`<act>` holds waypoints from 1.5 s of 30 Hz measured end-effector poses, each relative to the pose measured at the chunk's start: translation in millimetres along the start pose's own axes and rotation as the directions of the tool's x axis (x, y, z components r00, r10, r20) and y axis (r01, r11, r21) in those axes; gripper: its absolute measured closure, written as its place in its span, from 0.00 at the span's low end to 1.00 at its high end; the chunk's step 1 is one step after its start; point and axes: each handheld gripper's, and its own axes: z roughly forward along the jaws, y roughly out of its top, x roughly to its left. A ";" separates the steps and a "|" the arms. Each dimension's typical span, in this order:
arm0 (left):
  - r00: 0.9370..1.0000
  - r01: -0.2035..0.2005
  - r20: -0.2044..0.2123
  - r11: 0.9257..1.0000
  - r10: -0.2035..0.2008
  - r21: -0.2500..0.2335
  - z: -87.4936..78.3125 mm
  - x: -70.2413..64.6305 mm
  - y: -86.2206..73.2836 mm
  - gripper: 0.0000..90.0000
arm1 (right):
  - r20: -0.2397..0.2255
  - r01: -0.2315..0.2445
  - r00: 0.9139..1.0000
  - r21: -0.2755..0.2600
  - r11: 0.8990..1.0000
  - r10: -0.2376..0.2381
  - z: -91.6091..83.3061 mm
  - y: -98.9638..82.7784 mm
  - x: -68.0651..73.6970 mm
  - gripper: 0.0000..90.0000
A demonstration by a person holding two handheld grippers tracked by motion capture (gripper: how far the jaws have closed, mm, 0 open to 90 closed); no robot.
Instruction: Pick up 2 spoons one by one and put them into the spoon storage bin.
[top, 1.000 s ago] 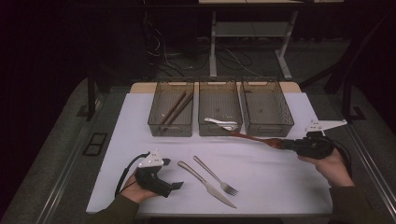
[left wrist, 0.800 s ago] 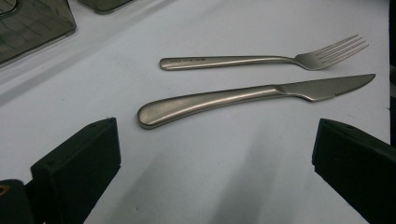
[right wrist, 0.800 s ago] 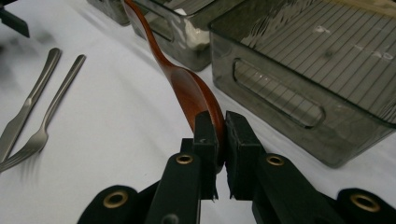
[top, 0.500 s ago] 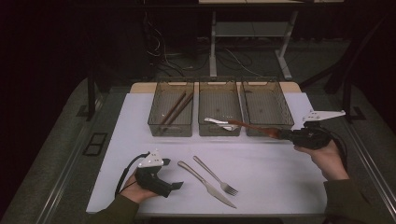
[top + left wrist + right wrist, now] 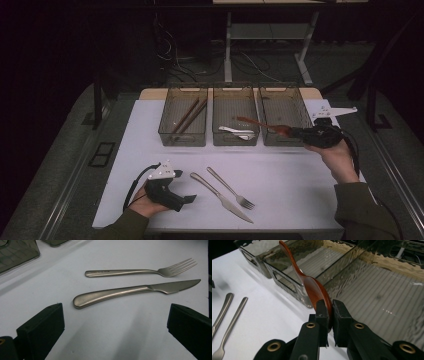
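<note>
My right gripper [image 5: 295,132] [image 5: 329,311] is shut on the bowl of a reddish wooden spoon [image 5: 260,124] [image 5: 308,282]. It holds the spoon in the air over the right bin [image 5: 283,115], with the handle reaching toward the middle bin [image 5: 235,120]. A white spoon [image 5: 237,131] lies in the middle bin, and wooden chopsticks [image 5: 189,114] lie in the left bin [image 5: 184,120]. My left gripper [image 5: 189,199] [image 5: 115,322] rests open on the white mat at the front left. A metal knife [image 5: 220,196] [image 5: 135,291] and fork [image 5: 232,188] [image 5: 140,271] lie just beyond its jaws.
The three smoky plastic bins stand in a row at the back of the white mat [image 5: 280,175]. Dark table edges surround the mat. Cables and desk legs [image 5: 228,55] lie on the floor behind the table.
My right gripper has lifted the wooden spoon from the mat and carried it back and left over the bins. The left gripper has stayed still.
</note>
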 end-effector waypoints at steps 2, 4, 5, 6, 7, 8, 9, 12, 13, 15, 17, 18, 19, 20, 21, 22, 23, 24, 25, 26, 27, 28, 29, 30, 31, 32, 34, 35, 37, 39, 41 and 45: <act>1.000 0.000 0.000 1.000 0.000 0.000 0.1 0.0 0.0 0.00 | 0.005 0.002 1.000 0.002 1.000 -0.002 4.4 2.8 0.6 0.92; 1.000 -0.002 0.001 1.000 0.002 0.003 0.3 0.1 0.0 0.00 | 0.006 0.003 1.000 0.003 1.000 -0.003 8.8 5.4 1.1 0.92; 1.000 -0.002 0.001 1.000 0.002 0.004 0.4 0.1 0.0 0.00 | 0.007 0.002 1.000 0.006 1.000 -0.002 10.8 6.8 1.3 0.92; 1.000 -0.003 0.001 1.000 0.003 0.004 0.5 0.2 0.0 0.00 | 0.011 0.002 1.000 0.004 1.000 -0.002 13.6 8.2 1.7 0.92; 1.000 -0.003 0.001 1.000 0.003 0.004 0.5 0.2 0.0 0.00 | 0.016 0.003 1.000 0.010 1.000 -0.004 16.7 10.0 2.3 0.92; 1.000 -0.003 0.001 1.000 0.003 0.004 0.4 0.2 0.0 0.00 | 0.021 0.010 1.000 0.009 1.000 -0.010 18.8 11.1 2.3 0.92; 1.000 -0.003 0.001 1.000 0.003 0.004 0.3 0.2 0.1 0.00 | 0.023 0.009 1.000 0.012 1.000 -0.009 21.4 12.6 2.9 0.92; 1.000 0.001 0.001 1.000 -0.001 0.000 0.0 -0.1 0.1 0.00 | 0.035 0.014 0.999 0.018 1.000 -0.015 29.4 17.4 5.2 0.92; 1.000 0.000 0.002 1.000 0.000 -0.001 0.0 0.2 0.1 0.00 | 0.039 0.015 0.999 0.021 1.000 -0.016 32.1 19.2 6.1 0.92; 1.000 0.001 0.002 1.000 -0.001 0.001 0.5 0.5 0.0 0.00 | 0.041 0.011 0.999 0.020 1.000 -0.011 38.2 22.8 7.7 0.92; 1.000 0.000 0.004 1.000 0.000 0.000 0.4 0.4 0.2 0.00 | 0.041 0.003 0.999 0.016 1.000 -0.003 45.6 26.1 9.2 0.92; 1.000 0.000 0.005 1.000 0.000 -0.001 0.4 0.5 0.3 0.00 | 0.047 0.001 0.999 0.016 1.000 -0.002 50.0 28.2 10.2 0.92; 1.000 -0.001 0.005 1.000 0.001 -0.001 0.4 0.7 0.4 0.00 | 0.049 0.005 0.999 0.020 1.000 -0.006 54.4 30.5 11.8 0.92; 1.000 0.003 0.005 1.000 -0.003 -0.003 0.6 0.7 0.3 0.00 | 0.047 0.005 0.999 0.023 1.000 -0.006 58.6 33.2 13.6 0.92; 1.000 0.002 0.006 1.000 -0.002 -0.003 0.5 0.9 0.4 0.00 | 0.048 0.012 0.999 0.023 1.000 -0.013 63.0 35.8 15.0 0.92; 1.000 0.003 0.006 1.000 -0.002 -0.004 0.6 0.9 0.4 0.00 | 0.049 0.012 0.999 0.031 0.999 -0.014 67.1 38.3 16.9 0.92; 1.000 0.002 0.007 1.000 -0.002 -0.004 0.5 0.8 0.4 0.00 | 0.051 0.021 0.998 0.035 0.999 -0.023 71.5 40.6 17.9 0.92; 1.000 0.002 0.007 1.000 -0.002 -0.004 0.4 0.7 0.4 0.00 | 0.052 0.020 0.998 0.042 0.999 -0.022 75.2 42.2 19.2 0.92; 1.000 0.000 0.007 1.000 0.000 -0.003 0.2 0.8 0.3 0.00 | 0.049 0.017 0.999 0.042 0.999 -0.019 79.0 43.3 19.7 0.92; 1.000 -0.001 0.007 1.000 0.001 -0.002 0.0 0.9 0.4 0.00 | 0.053 0.019 0.998 0.040 0.999 -0.022 82.5 44.2 19.5 0.92; 1.000 -0.001 0.006 1.000 0.001 -0.002 -0.2 1.1 0.3 0.00 | 0.054 0.017 0.998 0.042 0.999 -0.019 85.5 44.8 19.8 0.92; 1.000 -0.002 0.006 1.000 0.002 -0.002 -0.2 1.0 0.3 0.00 | 0.056 0.012 0.998 0.045 0.999 -0.015 88.2 45.3 19.9 0.92; 1.000 -0.001 0.007 1.000 0.001 -0.002 0.0 0.9 0.2 0.00 | 0.056 0.011 0.998 0.046 0.999 -0.014 90.7 45.6 19.7 0.92; 1.000 -0.002 0.007 1.000 0.002 -0.001 -0.1 0.8 0.3 0.00 | 0.059 0.012 0.998 0.047 0.999 -0.014 92.7 45.9 19.6 0.92; 1.000 -0.002 0.007 1.000 0.002 -0.001 -0.2 0.6 0.3 0.00 | 0.068 0.013 0.998 0.050 0.999 -0.017 94.2 46.2 19.7 0.92; 1.000 -0.002 0.007 1.000 0.002 -0.001 -0.3 0.6 0.3 0.00 | 0.077 0.018 0.997 0.054 0.998 -0.022 95.3 46.4 19.8 0.92; 1.000 -0.001 0.007 1.000 0.001 -0.001 0.0 0.8 0.2 0.00 | 0.091 0.024 0.995 0.061 0.998 -0.029 96.2 46.9 19.7 0.92; 1.000 0.002 0.007 1.000 -0.002 -0.003 0.4 0.7 0.2 0.00 | 0.094 0.022 0.995 0.061 0.998 -0.027 96.3 47.4 19.5 0.92; 1.000 0.002 0.008 1.000 -0.002 -0.003 1.0 0.4 0.2 0.00 | 0.101 0.020 0.995 0.062 0.998 -0.026 97.4 48.8 19.4 0.92; 1.000 0.001 0.008 1.000 -0.001 -0.002 1.0 0.3 0.4 0.00 | 0.106 0.019 0.994 0.068 0.998 -0.027 99.8 51.0 20.1 0.92; 1.000 0.001 0.009 1.000 -0.001 -0.003 0.7 0.5 0.4 0.00 | 0.115 0.026 0.993 0.071 0.997 -0.034 102.8 53.2 21.0 0.92; 1.000 0.001 0.010 1.000 -0.001 -0.003 0.5 0.6 0.2 0.00 | 0.107 0.023 0.994 0.083 0.996 -0.032 107.2 53.9 22.9 0.88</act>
